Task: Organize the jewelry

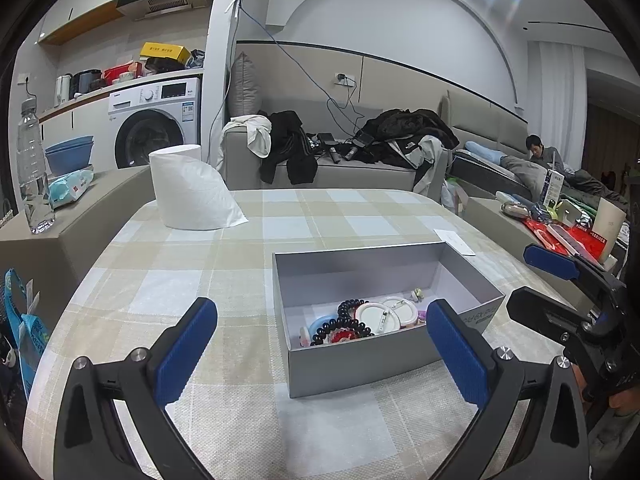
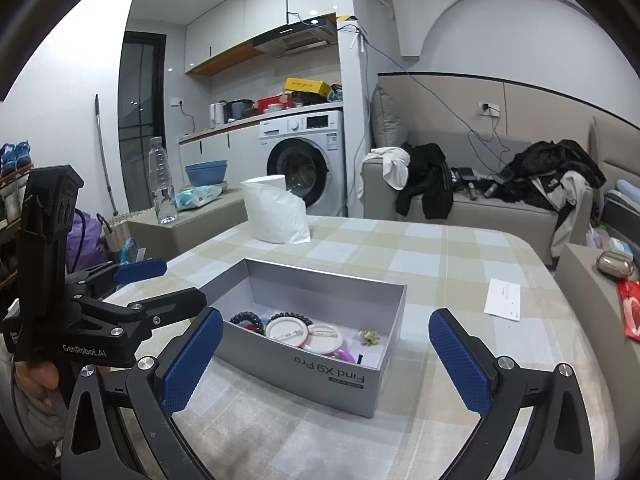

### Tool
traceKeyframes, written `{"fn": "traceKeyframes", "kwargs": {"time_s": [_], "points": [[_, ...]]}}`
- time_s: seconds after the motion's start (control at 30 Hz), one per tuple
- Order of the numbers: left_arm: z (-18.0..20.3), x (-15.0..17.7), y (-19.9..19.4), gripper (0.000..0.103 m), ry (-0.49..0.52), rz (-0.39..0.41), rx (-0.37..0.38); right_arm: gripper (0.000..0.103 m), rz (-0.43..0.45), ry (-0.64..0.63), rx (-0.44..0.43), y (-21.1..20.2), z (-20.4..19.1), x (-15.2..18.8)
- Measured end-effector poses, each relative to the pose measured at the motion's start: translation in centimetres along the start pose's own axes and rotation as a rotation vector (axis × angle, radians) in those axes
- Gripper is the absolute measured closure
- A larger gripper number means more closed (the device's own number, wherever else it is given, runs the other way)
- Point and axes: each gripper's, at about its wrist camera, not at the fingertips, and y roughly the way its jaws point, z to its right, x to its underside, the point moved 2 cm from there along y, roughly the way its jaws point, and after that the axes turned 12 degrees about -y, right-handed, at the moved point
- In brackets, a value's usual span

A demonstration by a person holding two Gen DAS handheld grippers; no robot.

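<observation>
Left wrist view: left gripper (image 1: 320,352) hovers over the table's near edge, blue pads spread wide apart, nothing between them. Grey box (image 1: 360,364) sits open on the checked tablecloth (image 1: 200,264), around mid-table toward the near side. Jewelry all inside, bunched at the box's near end: black bead bracelet (image 1: 344,326), white bangles (image 1: 380,314), a blue ring-shaped piece (image 1: 322,326), small pale clip (image 1: 418,293) by the right wall. Far end of the box bare. Right gripper (image 1: 536,280) shows at the right edge, beside the box, fingers apart and holding nothing. Right wrist view: right gripper (image 2: 326,350) wide apart too, box's lettered wall (image 2: 332,372) facing it. Tissue roll (image 1: 188,188) stands at the far left corner, white paper slip (image 2: 502,300) flat near the right edge, well apart from the box.
</observation>
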Motion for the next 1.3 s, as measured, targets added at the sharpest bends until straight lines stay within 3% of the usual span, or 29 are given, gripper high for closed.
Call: {"fn": "traceKeyframes", "kwargs": {"time_s": [1.3], "points": [[0.03,0.02,-0.2,0.001,-0.002,0.001,0.001,0.0,-0.002,0.038,-0.005,0.07,0.9,0.2]]}}
